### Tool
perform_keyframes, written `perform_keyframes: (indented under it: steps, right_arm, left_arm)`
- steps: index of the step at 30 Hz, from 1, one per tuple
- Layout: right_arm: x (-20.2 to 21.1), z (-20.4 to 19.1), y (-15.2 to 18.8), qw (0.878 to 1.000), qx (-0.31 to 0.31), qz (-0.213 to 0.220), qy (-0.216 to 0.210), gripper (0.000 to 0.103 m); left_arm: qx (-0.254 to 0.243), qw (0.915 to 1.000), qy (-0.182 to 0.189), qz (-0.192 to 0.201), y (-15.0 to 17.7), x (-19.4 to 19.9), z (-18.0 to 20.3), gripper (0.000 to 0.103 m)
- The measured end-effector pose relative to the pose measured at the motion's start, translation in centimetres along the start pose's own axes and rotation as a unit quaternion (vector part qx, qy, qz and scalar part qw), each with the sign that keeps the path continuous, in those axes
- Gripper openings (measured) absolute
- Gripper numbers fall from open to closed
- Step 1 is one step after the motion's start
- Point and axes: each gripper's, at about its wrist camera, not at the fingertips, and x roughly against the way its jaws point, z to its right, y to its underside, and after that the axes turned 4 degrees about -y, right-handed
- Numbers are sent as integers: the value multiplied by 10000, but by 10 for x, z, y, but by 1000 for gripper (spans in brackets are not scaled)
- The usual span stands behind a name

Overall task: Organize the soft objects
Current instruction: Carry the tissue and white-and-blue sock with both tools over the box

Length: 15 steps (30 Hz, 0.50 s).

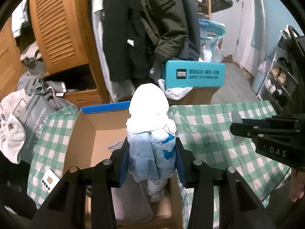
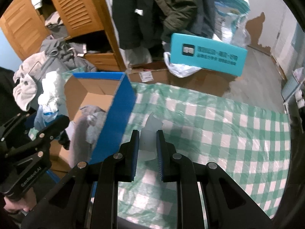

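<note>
Between left gripper (image 1: 152,152) pads: white-and-blue soft bundle (image 1: 151,126), pinched at its lower part, held upright above open carton (image 1: 80,137). Grey garment (image 2: 89,122) lying inside carton, against its blue wall. Right gripper (image 2: 147,148) alongside, over green-checked cloth (image 2: 219,126); jaws nearly together, a thin translucent sheet (image 2: 150,124) seen in the narrow gap, grip on it not confirmable. Beyond: teal box (image 1: 194,74), hanging coats (image 1: 144,28), wooden wardrobe (image 1: 57,28).
</note>
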Motion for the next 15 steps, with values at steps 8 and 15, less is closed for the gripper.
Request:
perform_keyframes:
  steps: [8, 15]
  right_arm:
    - [-14, -41, -16, 9994, 312, -48, -158, 15]
    - [-27, -71, -25, 9983, 517, -124, -256, 15]
  left_arm:
    - [313, 9993, -204, -12, 8, -2, -40, 43]
    - [554, 9979, -306, -115, 15, -7, -73, 43]
